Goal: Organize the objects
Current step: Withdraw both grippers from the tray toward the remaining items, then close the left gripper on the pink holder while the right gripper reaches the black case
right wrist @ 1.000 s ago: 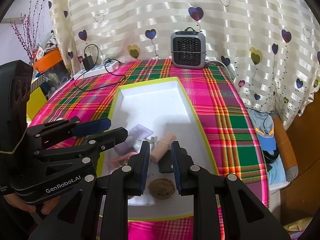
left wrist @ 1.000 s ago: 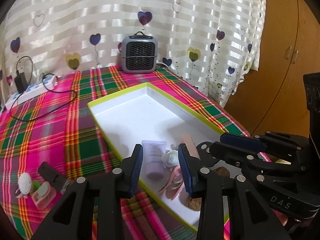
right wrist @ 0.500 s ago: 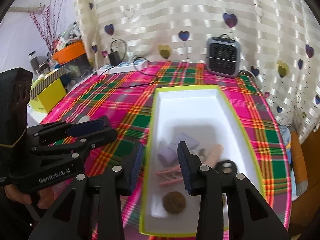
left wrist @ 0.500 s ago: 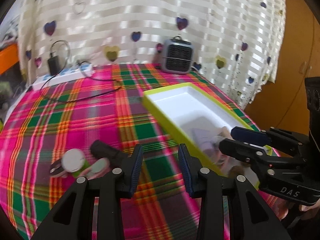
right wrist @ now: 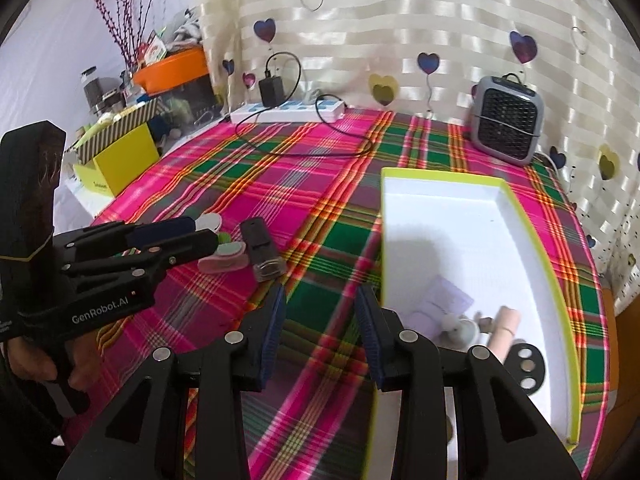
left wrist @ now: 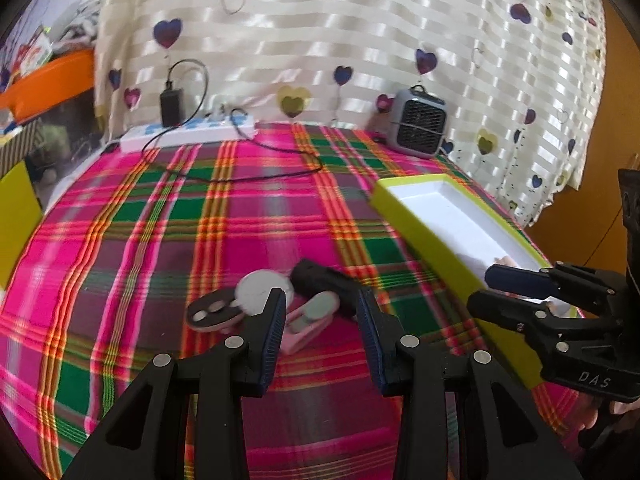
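White tray (right wrist: 472, 216), lime rim: lilac tube (right wrist: 442, 300), beige cylinder (right wrist: 505, 326), black disc (right wrist: 527, 362) inside. Left gripper (left wrist: 322, 322) released, empty. Right gripper (right wrist: 320, 316) released, empty, just widened.

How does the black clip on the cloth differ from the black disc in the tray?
The black clip is long and boxy with a metal end; the black disc is flat and round with pale dots. The clip lies on the plaid cloth beside small pink items; the disc sits inside the white tray next to a beige tube. Both are black and ungripped.
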### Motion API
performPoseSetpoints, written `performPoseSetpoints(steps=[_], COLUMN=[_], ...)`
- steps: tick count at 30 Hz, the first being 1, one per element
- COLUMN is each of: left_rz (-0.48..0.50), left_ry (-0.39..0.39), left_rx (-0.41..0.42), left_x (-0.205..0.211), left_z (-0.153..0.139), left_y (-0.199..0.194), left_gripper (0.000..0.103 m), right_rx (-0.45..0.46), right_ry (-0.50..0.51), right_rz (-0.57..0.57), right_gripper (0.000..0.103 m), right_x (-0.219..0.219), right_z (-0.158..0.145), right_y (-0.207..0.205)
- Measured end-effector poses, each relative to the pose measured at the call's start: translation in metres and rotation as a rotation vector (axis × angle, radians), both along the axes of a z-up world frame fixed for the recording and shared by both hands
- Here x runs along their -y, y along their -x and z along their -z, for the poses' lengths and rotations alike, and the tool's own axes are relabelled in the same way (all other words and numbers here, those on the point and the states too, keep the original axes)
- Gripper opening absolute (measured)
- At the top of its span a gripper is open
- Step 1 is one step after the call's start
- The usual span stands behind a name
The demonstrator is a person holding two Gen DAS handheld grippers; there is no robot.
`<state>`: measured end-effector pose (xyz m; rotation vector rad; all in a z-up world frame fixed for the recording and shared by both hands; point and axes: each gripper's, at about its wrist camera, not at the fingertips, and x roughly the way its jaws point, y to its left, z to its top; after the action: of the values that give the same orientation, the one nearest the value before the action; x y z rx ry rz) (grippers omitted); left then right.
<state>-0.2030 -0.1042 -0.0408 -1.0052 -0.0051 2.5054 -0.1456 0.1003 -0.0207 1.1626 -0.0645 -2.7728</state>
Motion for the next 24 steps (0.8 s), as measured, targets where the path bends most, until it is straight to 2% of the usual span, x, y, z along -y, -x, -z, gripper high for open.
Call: performPoseSetpoints(steps=[8,13,20,24], left_rz=[0.024,0.054,0.081,0.079], left_ry=[0.017,0.023,0.036,0.066], left_rx=[0.031,0.006,0.011,0.048], left_x=[0.005,0.003,0.003,0.003], left_z=[0.012,0.009,0.009,0.017], left_y=[0.008,0.004,0.001,0.003], left_gripper=[0.035,0.035,0.035,0.035], right_rx=[0.027,0.036,0.032,0.026], right_ry=[-0.017,-0.018,-0.014,-0.009], right_rz=[-0.033,-0.039,-0.044,-0.050], right_gripper=[0.037,0.037,0.037,0.037], right_x=[0.016,0.018,0.018,0.018], right_z=[0.006,0.009,0.009,0.008], right_y=[0.014,0.018,0.016,0.016])
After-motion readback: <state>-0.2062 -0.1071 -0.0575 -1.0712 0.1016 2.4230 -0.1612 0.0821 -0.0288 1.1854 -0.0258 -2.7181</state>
